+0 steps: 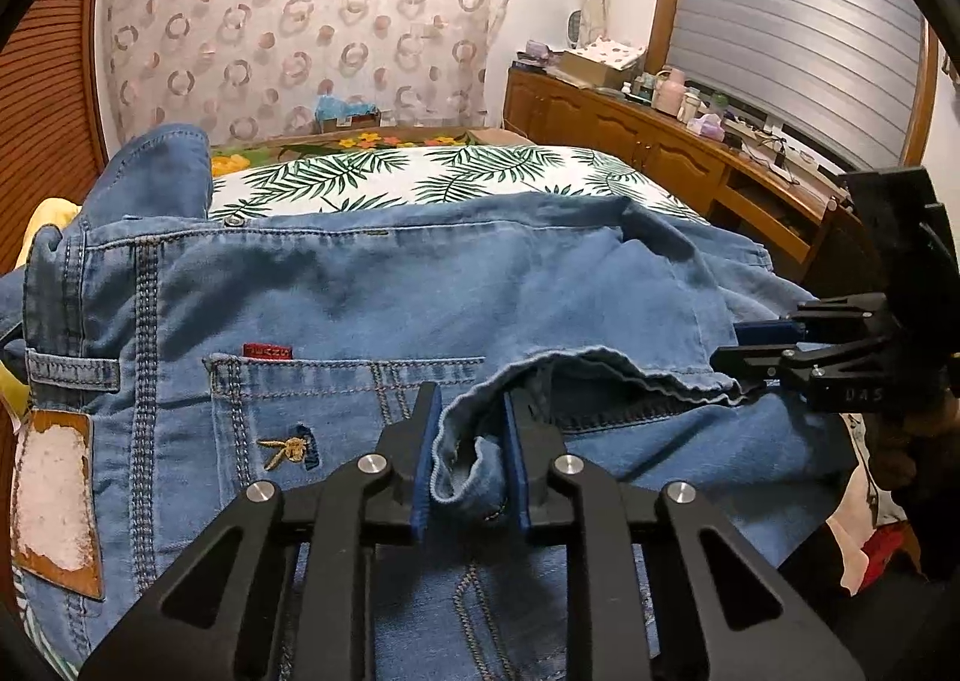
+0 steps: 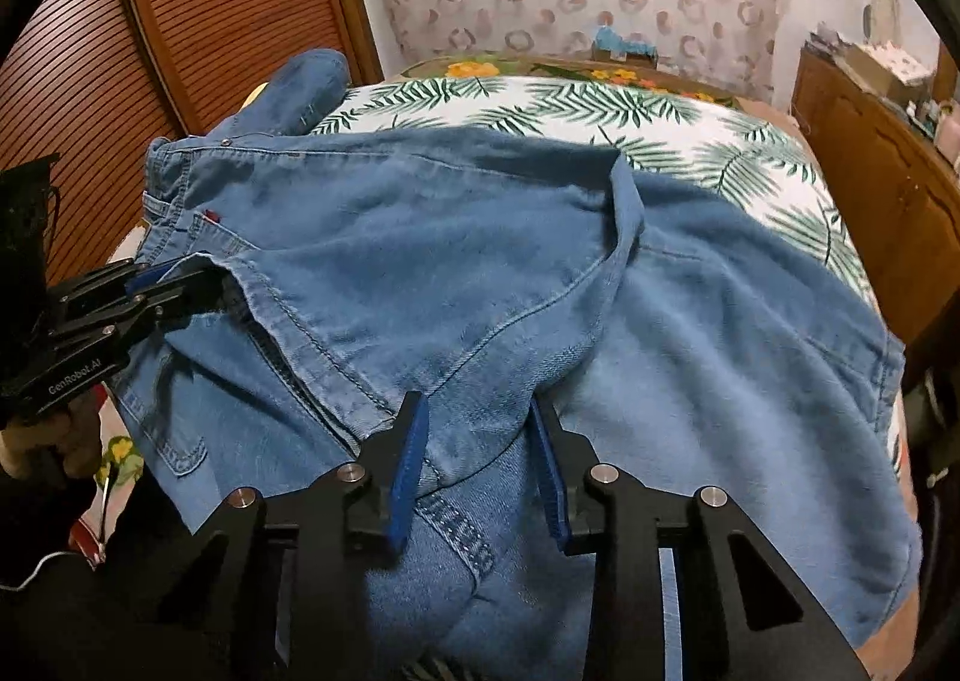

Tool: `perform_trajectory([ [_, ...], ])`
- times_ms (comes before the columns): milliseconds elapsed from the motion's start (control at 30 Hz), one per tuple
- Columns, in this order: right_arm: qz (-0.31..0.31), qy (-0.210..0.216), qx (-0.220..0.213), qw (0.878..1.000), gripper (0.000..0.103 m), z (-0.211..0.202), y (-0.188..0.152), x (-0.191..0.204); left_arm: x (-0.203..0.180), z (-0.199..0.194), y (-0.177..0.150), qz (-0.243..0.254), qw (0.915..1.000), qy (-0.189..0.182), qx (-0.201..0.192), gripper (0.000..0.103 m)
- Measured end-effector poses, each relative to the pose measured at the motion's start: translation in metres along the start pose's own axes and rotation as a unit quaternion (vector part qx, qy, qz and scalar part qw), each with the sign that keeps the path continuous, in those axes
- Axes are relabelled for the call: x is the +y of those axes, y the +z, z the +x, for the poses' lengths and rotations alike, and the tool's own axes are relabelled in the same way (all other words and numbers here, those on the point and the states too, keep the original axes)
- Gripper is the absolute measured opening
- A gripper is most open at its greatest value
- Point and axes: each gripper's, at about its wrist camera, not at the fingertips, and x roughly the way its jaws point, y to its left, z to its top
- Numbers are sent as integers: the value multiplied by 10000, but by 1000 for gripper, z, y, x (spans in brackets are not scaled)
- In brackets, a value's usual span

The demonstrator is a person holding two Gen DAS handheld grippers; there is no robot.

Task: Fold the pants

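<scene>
The jeans [image 1: 372, 291] were spread across a bed [image 1: 384, 177] covered in a leaf-print sheet, with one leg folded over the seat. The hem [image 1: 474, 459] of that leg was pinched between the blue pads of the left gripper [image 1: 468, 441]. The same folded edge [image 2: 474, 429] was held further along by the right gripper [image 2: 480, 441], its fingers closed loosely on the cloth.

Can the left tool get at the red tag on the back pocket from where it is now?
Probably yes, but not yet: the left tool is shut on a bunched hem of the jeans. The red tag lies uncovered just ahead to its left, nothing across it. It would have to release the hem first.
</scene>
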Motion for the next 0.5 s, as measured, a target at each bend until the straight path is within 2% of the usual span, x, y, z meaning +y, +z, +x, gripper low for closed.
perform_trajectory([
  [67,53,51,-17,10000,27,1,0,-3,0,1,0,5,10000,14,7,22],
  [133,78,55,-72,9999,10,-1,0,-5,-1,1,0,6,10000,9,-7,18],
  [200,103,126,-162,9997,6,-5,1,-6,-2,-2,1,1,10000,24,-79,17],
  [333,45,244,-450,9987,3,-19,4,-8,-5,-10,5,65,9998,-51,-164,10],
  [367,24,262,-517,9983,3,-22,5,-8,-7,-12,6,100,9998,-64,-189,4],
  [500,-73,252,-750,9968,3,-34,13,-8,-11,-29,11,120,9990,-81,-413,4],
])
